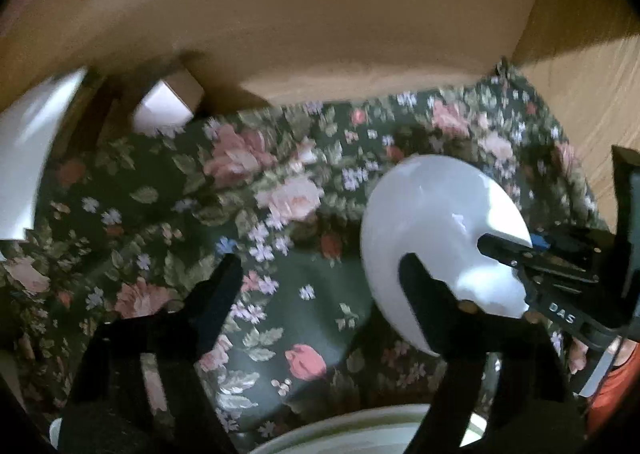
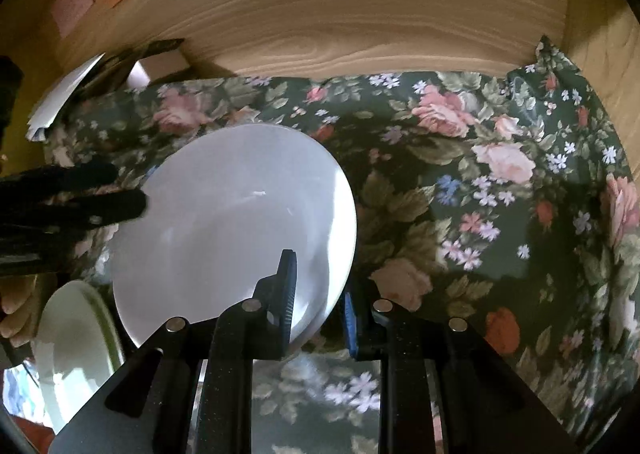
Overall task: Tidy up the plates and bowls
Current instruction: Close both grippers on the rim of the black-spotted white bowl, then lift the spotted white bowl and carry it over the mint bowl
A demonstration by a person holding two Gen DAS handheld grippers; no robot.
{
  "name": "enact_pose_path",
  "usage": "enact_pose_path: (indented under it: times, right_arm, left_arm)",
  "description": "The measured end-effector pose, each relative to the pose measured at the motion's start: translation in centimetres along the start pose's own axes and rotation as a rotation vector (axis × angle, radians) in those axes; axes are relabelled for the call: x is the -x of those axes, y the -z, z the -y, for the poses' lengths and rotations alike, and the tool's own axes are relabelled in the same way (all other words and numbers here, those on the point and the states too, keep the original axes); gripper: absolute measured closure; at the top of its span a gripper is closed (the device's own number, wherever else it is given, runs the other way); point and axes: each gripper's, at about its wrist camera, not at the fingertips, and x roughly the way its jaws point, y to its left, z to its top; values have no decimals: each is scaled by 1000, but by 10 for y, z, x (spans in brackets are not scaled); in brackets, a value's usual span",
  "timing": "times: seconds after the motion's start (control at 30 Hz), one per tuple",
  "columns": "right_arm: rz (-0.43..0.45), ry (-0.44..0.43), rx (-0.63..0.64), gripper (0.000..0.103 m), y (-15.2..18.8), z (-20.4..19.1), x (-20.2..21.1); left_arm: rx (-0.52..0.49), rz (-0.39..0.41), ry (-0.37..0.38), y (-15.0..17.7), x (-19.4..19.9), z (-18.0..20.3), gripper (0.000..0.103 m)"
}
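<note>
— Nearest the left wrist camera, what shows?
— Black fingers of the left gripper (image 1: 320, 266), spread wide over the floral cloth (image 1: 256, 189) with nothing between them. The rim of a cream bowl (image 1: 360, 430) sits at the near edge, below them.
— And the white bowl?
— The white bowl (image 1: 432, 221) is tilted at the right, just behind the left gripper's right finger, pinched at its rim by the right gripper (image 1: 508, 250), which comes in from the right. A small box (image 1: 168, 105) and white paper (image 1: 28, 157) lie far left, against the wooden wall (image 1: 340, 21).
— Now the right wrist camera?
— Closest is the right gripper (image 2: 316, 294), its jaws narrow and clamped on the near rim of the white bowl (image 2: 232, 213), one finger inside, the blue-padded one outside. The left gripper (image 2: 100, 193) reaches in from the left, its fingertips at the bowl's left edge; whether they touch I cannot tell. The cream bowl (image 2: 72, 334) sits near left on the floral cloth (image 2: 480, 193).
</note>
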Motion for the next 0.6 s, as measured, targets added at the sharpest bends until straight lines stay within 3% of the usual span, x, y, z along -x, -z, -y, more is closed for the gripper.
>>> enact_pose_path:
  times: [0.13,0.37,0.6]
  right_arm:
    - [-3,-12,-13,81,-3,-2,0]
    - [20,-19,-5,81,-8,-3,0]
    - [41,-24,-9,81,-7,-4,1]
  left_arm:
    - [-5,-64,14,7,-13,4,39]
    - [-37,-92,15,11,-20,15,55]
    - [-66,-130,33,10,-31,31,81]
